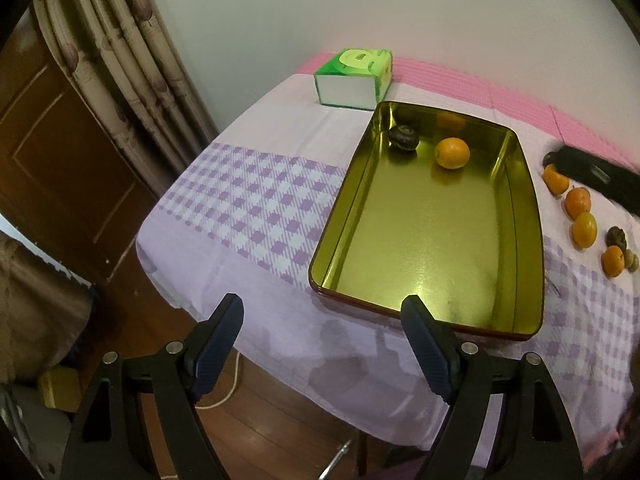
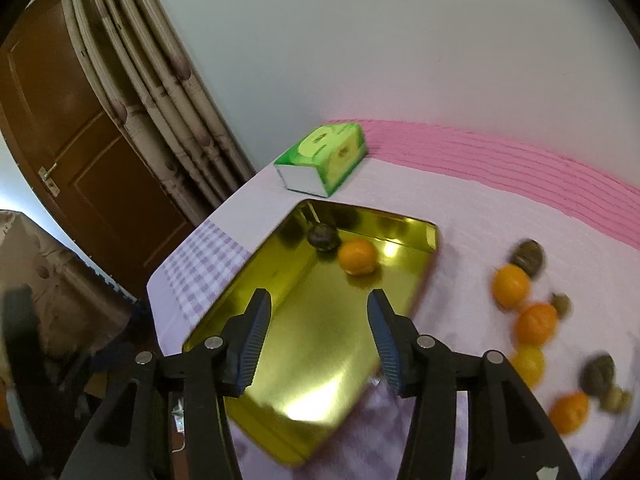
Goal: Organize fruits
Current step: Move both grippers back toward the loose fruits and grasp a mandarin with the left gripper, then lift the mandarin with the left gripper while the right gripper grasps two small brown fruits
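A gold tin tray point(image 1: 520, 216) lies on the purple checked cloth. At its far end sit one orange point(image 1: 452, 153) and one dark round fruit point(image 1: 404, 138). My left gripper point(image 1: 322, 308) hangs open over the tray's near left corner, with nothing between its fingers. My right gripper point(image 2: 319, 300) is open and empty above the tray point(image 2: 316, 352), short of the orange point(image 2: 357, 257) and the dark fruit point(image 2: 322, 236). Several loose oranges point(image 2: 536, 322) and dark fruits point(image 2: 528, 258) lie on the cloth right of the tray; this view is blurred.
A green tissue box point(image 1: 354, 76) stands behind the tray near the wall. A black object point(image 1: 592, 172) reaches in above the loose oranges point(image 1: 578, 202) at the right. The table edge drops off at the left, toward a curtain point(image 1: 132, 80) and a brown door point(image 1: 48, 152).
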Tool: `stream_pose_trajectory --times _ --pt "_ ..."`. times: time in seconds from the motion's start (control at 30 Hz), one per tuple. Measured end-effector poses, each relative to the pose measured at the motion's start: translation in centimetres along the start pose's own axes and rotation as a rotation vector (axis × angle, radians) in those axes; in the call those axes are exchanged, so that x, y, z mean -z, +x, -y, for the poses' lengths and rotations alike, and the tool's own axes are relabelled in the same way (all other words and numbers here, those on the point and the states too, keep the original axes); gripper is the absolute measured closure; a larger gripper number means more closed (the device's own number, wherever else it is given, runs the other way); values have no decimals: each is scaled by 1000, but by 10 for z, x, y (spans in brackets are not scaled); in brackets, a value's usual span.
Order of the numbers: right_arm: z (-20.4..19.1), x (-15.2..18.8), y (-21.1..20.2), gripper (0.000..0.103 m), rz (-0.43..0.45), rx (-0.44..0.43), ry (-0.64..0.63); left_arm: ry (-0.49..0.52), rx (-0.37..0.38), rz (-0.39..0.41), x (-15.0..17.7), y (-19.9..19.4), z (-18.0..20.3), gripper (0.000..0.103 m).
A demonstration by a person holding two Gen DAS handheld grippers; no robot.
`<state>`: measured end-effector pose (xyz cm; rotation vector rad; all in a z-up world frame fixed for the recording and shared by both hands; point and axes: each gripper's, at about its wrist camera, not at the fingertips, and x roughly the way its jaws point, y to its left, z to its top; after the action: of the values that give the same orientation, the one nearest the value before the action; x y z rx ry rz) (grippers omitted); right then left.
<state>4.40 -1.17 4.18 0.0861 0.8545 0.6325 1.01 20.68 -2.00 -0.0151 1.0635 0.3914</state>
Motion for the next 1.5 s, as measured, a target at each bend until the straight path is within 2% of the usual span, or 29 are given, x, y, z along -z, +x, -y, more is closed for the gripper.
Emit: stream_pose_trajectory --times 0.17,0.3,0.37,0.47,0.57,0.67,0.8,0.9,1.0,1.1,1.27,1.37,1.4,1.43,1.5 --pt "48 46 -67 50 65 174 24 39 -24 41 3 -7 7 22" --pt "104 76 -107 48 59 326 103 98 -26 120 6 -22 19 22" --pt "131 89 -126 48 56 367 159 131 23 152 9 -31 26 22" --pt "158 104 -143 47 49 424 186 176 148 187 13 -50 40 22" --pt "177 118 -153 46 43 435 212 270 260 212 12 -67 66 22" --pt "184 125 -153 44 39 421 221 351 415 177 -2 -77 101 22" --pt "193 131 -158 43 52 397 227 446 533 117 -25 -72 162 22" --pt "200 133 -160 41 70 374 240 469 537 74 -42 -48 198 22" --pt "205 136 -163 40 81 362 252 468 555 -1 -57 -17 227 22" --pt "215 142 -166 38 86 342 283 474 514 -38 -61 9 247 30" --pt "231 149 -166 37 88 314 342 455 495 -112 -64 44 263 38" --pt "232 149 -167 37 94 303 349 445 485 -126 -65 58 268 44" --pt "233 148 -167 37 97 298 348 445 489 -129 -64 63 269 50" --pt "232 146 -167 37 100 291 346 448 501 -132 -63 66 270 64" --pt "231 144 -168 36 104 278 339 459 497 -121 -60 67 272 66"
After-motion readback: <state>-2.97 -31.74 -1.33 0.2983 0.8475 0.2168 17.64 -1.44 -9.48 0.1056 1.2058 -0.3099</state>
